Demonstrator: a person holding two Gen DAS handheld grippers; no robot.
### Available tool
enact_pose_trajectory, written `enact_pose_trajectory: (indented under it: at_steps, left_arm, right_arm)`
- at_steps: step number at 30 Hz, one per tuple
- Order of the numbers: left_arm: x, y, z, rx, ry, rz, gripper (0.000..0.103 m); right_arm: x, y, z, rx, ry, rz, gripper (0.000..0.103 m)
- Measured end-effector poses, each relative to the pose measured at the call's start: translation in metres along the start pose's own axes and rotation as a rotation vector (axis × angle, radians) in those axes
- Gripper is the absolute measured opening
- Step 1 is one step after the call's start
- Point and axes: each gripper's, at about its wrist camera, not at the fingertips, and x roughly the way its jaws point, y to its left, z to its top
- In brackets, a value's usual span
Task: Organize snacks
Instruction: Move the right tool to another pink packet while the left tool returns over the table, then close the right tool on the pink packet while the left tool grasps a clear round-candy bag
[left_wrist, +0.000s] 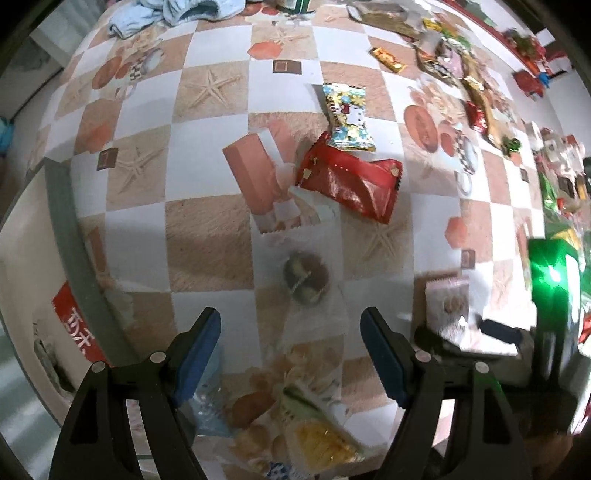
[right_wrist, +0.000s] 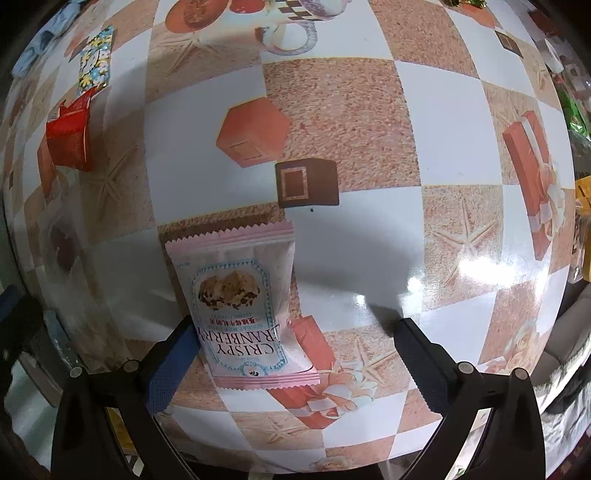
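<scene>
My left gripper (left_wrist: 290, 325) is open above the table, over a clear packet with a round brown snack (left_wrist: 306, 277). A yellow-green snack packet (left_wrist: 317, 435) lies between its fingers near the table edge. Farther off lie a red packet (left_wrist: 351, 181) and a Hello Kitty packet (left_wrist: 349, 118). My right gripper (right_wrist: 295, 343) is open around a pink "Crispy Cranberry" packet (right_wrist: 240, 306), which rests against the left finger (right_wrist: 173, 365). That packet (left_wrist: 447, 299) also shows in the left wrist view. The red packet (right_wrist: 70, 136) and Hello Kitty packet (right_wrist: 95, 59) show at the right wrist view's left.
A patterned checkered tablecloth (left_wrist: 207, 221) covers the table. Several loose snacks (left_wrist: 465, 81) pile along the far right edge. A light blue cloth (left_wrist: 173, 14) lies at the back. A green glowing object (left_wrist: 552, 273) stands at the right. The table edge (left_wrist: 66, 236) runs down the left.
</scene>
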Motion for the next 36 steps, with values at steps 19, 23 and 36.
enact_pose_trajectory:
  at_steps: [19, 23, 36]
  left_arm:
    - [0.050, -0.012, 0.020, -0.023, 0.041, 0.106, 0.081]
    - [0.050, -0.018, 0.024, -0.019, 0.044, 0.105, 0.079]
    - [0.021, -0.028, 0.013, 0.021, -0.019, 0.027, 0.032]
  right_arm:
    - [0.004, 0.018, -0.035, -0.039, 0.022, -0.006, 0.103]
    - [0.008, 0.023, -0.034, -0.077, 0.010, -0.016, 0.103]
    - [-0.017, 0.034, -0.046, -0.148, -0.045, 0.034, 0.045]
